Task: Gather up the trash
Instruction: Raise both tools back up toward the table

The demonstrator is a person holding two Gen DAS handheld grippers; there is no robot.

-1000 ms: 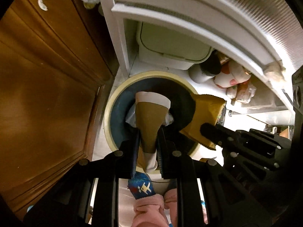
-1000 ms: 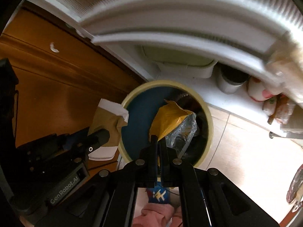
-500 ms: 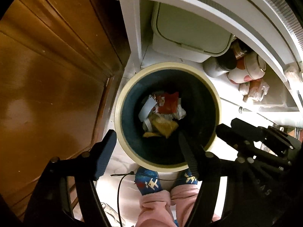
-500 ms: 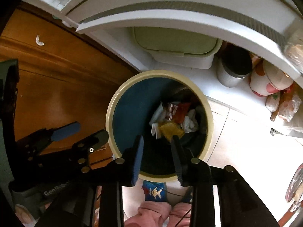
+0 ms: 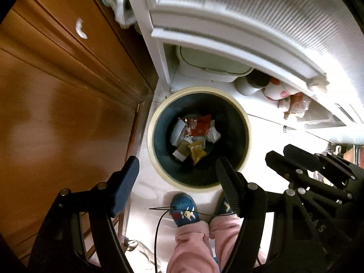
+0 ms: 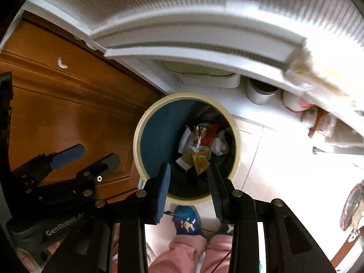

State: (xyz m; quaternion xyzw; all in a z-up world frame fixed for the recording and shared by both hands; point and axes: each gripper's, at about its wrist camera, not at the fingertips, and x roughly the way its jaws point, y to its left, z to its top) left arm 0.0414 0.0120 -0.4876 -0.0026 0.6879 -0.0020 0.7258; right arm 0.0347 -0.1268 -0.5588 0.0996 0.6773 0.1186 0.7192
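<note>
My left gripper (image 5: pixel 177 170) points straight down, jaws spread wide and holding nothing. My right gripper (image 6: pixel 188 175) hangs just beside it, also pointing down, jaws parted less widely, nothing between them. My feet (image 5: pixel 184 211) show below both.

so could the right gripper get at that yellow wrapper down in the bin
Probably yes: the right gripper is open and empty right above the bin, and the yellow wrapper lies on top of the pile, uncovered. It sits deep, though, so it would need a long reach down.
</note>
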